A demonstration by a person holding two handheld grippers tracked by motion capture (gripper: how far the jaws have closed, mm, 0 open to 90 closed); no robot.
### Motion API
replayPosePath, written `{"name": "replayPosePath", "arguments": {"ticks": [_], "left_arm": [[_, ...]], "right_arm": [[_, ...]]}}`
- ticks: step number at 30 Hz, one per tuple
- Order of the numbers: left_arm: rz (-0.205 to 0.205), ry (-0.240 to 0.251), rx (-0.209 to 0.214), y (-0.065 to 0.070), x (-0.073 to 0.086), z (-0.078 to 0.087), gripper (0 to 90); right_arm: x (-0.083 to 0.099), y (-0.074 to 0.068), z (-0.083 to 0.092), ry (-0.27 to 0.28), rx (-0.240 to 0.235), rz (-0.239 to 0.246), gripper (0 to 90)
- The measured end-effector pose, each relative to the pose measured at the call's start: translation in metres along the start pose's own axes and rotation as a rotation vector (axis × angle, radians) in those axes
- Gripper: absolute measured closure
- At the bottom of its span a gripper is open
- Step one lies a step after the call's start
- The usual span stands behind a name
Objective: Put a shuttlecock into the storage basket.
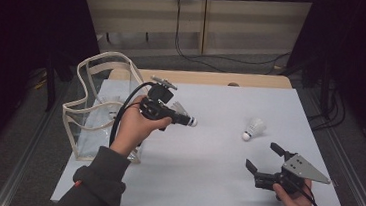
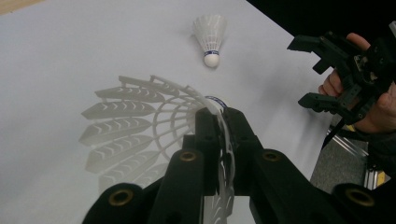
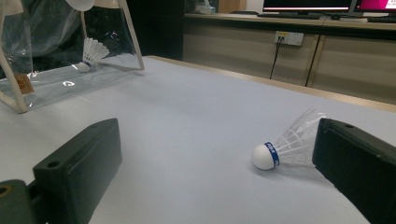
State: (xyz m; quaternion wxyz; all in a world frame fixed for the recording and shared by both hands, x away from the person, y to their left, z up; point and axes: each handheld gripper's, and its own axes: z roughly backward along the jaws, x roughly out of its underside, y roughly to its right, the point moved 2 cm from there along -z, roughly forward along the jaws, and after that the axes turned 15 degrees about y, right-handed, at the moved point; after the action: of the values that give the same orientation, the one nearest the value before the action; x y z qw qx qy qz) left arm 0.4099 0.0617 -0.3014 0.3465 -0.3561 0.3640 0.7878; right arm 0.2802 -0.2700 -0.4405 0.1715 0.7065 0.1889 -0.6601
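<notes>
A shuttlecock (image 1: 184,114) is being pinched by the left gripper (image 1: 182,118) — the clear bag (image 1: 101,107) lying just left — while the right gripper (image 1: 262,157) is being held spread.

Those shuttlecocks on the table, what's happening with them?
A person holds a two-jaw gripper in each hand. The left gripper is shut on a shuttlecock's feather skirt, holding it above the table beside a clear bag. Another shuttlecock already lies in that bag. A third shuttlecock lies loose on the table, and the right gripper waits open near it.
</notes>
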Motion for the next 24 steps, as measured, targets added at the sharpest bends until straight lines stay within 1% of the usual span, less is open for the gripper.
{"name": "replayPosePath", "arguments": {"ticks": [1, 2, 3, 5, 6, 11, 16, 22, 24], "left_arm": [[0.006, 0.004, 0.000, 0.000, 0.000, 0.000, 85.7], [0.000, 0.002, -0.004, -0.001, -0.001, 0.001, 85.7], [0.005, 0.008, -0.006, -0.001, -0.001, 0.001, 85.7], [-0.002, 0.006, -0.007, -0.002, -0.003, 0.003, 85.7], [0.005, 0.011, -0.010, -0.002, -0.003, 0.003, 85.7], [-0.001, 0.010, -0.020, -0.003, -0.007, 0.006, 85.7], [0.005, 0.016, -0.032, -0.003, -0.011, 0.009, 85.7], [0.010, 0.029, -0.035, -0.004, -0.017, 0.012, 85.7], [0.004, 0.021, -0.038, -0.005, -0.018, 0.013, 85.7]], "right_arm": [[0.000, 0.000, 0.000, 0.001, 0.000, 0.001, 1.3], [0.000, 0.000, 0.000, 0.000, 0.000, 0.001, 1.3], [0.000, 0.000, 0.000, 0.001, 0.000, 0.000, 1.3], [0.000, 0.000, 0.000, 0.001, -0.001, 0.001, 1.3], [0.000, 0.000, 0.000, 0.000, -0.001, 0.002, 1.3], [0.000, 0.000, 0.000, 0.003, -0.003, 0.003, 1.3], [0.000, 0.000, -0.001, 0.002, -0.005, 0.004, 1.3], [0.000, -0.001, 0.000, 0.001, -0.005, 0.005, 1.3], [0.000, 0.000, -0.001, 0.002, -0.004, 0.004, 1.3]]}}
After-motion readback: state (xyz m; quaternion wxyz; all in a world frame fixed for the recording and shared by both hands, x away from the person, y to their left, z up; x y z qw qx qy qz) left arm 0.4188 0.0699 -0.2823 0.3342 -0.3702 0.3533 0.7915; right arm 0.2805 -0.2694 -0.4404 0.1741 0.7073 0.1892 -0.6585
